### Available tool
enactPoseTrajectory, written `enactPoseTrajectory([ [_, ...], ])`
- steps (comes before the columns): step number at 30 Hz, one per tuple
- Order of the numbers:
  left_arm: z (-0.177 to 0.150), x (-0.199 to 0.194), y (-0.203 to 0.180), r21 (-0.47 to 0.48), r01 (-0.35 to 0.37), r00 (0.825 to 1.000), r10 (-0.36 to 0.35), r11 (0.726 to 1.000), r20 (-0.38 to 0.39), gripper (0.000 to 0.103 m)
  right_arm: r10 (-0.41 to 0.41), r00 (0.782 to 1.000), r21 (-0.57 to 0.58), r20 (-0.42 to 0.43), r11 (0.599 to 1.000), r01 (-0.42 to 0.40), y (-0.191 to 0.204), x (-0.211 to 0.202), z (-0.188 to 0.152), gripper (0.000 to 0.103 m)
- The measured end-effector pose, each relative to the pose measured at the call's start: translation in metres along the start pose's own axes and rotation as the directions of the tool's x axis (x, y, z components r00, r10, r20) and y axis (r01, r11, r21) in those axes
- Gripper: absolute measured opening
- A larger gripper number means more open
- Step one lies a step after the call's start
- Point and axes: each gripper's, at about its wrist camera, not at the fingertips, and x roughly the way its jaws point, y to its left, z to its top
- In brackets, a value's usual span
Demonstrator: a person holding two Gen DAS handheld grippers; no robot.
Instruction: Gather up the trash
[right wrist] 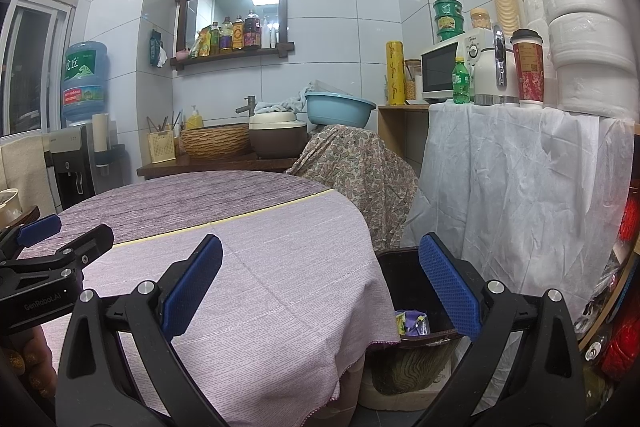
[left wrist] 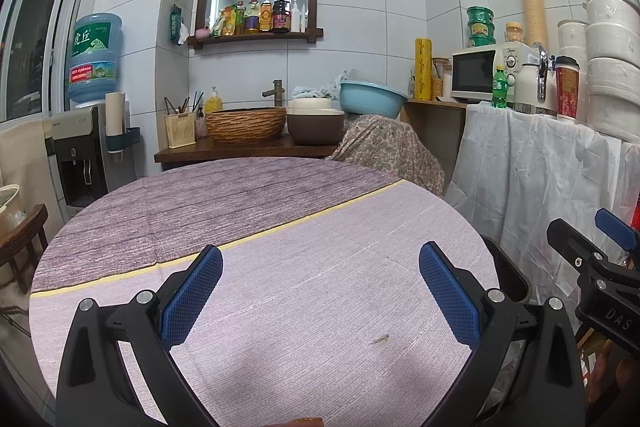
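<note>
A round table [left wrist: 280,211] with a purple-grey cloth fills the left wrist view; a tiny scrap [left wrist: 380,339] lies on it near the front. My left gripper [left wrist: 320,291] is open and empty above the table. My right gripper [right wrist: 320,283] is open and empty over the table's right edge [right wrist: 360,267]. Below it stands a dark trash bin [right wrist: 404,275] on the floor beside the table, with crumpled yellow and purple wrappers [right wrist: 412,323] inside. The right gripper also shows at the right edge of the left wrist view [left wrist: 600,267]; the left gripper shows at the left of the right wrist view [right wrist: 48,259].
A cloth-draped chair [right wrist: 360,171] stands behind the table. A white-covered counter [right wrist: 512,163] on the right holds a microwave [right wrist: 440,71], a green bottle [right wrist: 461,81], a kettle and a red cup [right wrist: 528,67]. A water dispenser [left wrist: 84,147] stands at the left.
</note>
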Motion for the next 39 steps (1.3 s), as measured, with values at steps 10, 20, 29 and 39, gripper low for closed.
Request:
enactPoseTrajectory([
  [10, -0.0012, -0.0004, 0.0005, -0.001, -0.001, 1.0, 0.001, 1.0, -0.002, 0.098, 0.001, 1.0, 0.0, 0.0, 1.0, -0.001, 0.0006, -0.0003, -0.0007, 0.097],
  [20, -0.002, -0.0002, 0.0007, 0.001, -0.001, 1.0, 0.001, 1.0, -0.003, 0.098, 0.0, 1.0, 0.001, -0.001, 1.0, 0.0, 0.0008, -0.0001, -0.0003, 0.097],
  [29, -0.0031, -0.0005, 0.0, 0.004, -0.002, 1.0, 0.002, 1.0, 0.003, 0.098, 0.0, 1.0, 0.002, 0.0, 1.0, 0.0, 0.0008, -0.0004, -0.0001, 0.097],
  [39, -0.0022, 0.0009, -0.0013, 0.002, 0.001, 1.0, -0.001, 1.0, -0.003, 0.098, 0.001, 1.0, 0.001, 0.0, 1.0, -0.001, 0.0001, 0.0004, -0.0004, 0.097],
])
